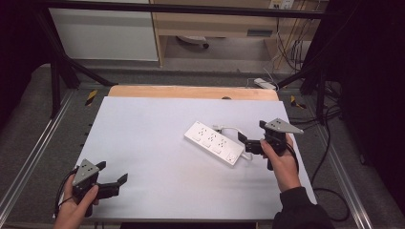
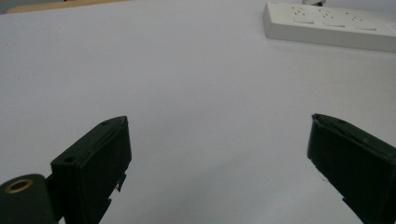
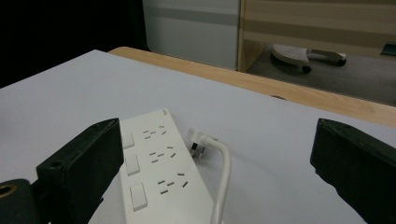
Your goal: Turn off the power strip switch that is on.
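Observation:
A white power strip [image 1: 214, 141] lies at an angle on the white table top [image 1: 157, 167], right of centre. Its white cable [image 1: 232, 128] curls behind it and ends in a plug [image 3: 198, 142] lying next to the strip [image 3: 154, 163]. My right gripper [image 1: 251, 135] is held just right of the strip, open, jaws pointing toward it with nothing between them. My left gripper [image 1: 114, 174] is open near the front left corner, well away from the strip [image 2: 327, 25], empty.
The table's wooden far edge [image 1: 191, 91] runs along the back. A black metal frame [image 1: 181, 8] surrounds the table. Cables [image 1: 329, 157] trail on the floor at the right, and a white adapter [image 1: 265, 84] lies behind the table.

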### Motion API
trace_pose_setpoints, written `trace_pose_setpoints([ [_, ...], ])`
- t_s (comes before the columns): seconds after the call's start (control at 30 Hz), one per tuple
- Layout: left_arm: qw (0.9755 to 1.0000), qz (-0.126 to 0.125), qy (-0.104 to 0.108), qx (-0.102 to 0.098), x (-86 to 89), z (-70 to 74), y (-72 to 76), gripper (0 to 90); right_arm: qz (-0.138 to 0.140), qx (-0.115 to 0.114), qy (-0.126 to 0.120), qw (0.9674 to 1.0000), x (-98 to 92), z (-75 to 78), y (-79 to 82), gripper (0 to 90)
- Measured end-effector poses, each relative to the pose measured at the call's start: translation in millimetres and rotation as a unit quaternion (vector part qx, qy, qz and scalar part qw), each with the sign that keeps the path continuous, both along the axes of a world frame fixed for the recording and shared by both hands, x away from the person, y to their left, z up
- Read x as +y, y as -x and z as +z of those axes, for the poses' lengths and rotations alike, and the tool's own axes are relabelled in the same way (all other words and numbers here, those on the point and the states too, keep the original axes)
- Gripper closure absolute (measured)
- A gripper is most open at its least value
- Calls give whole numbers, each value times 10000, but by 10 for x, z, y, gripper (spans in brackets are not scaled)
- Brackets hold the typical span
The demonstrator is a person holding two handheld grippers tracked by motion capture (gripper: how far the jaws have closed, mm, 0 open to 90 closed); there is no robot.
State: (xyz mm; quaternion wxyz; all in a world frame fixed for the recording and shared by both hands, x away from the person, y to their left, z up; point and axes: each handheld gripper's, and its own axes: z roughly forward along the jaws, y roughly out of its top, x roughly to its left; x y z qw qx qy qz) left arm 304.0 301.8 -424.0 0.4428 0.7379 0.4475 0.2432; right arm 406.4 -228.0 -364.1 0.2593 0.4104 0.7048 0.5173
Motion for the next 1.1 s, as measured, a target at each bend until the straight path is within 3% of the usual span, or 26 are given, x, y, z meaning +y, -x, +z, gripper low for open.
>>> trace_pose_setpoints([
  [0.3, 10000, 3, -11, 10, -3, -5, -1, 61, -214, -109, 102, 9997, -259, -51, 144, 27],
  [0.57, 10000, 23, -27, 6, 0, -6, -2, 61, -465, -129, 21, 9988, -482, -192, 284, 27],
  [1.1, 10000, 25, -34, 3, -1, -6, -1, 61, -666, -45, -19, 9978, -639, -490, 442, 23],
])
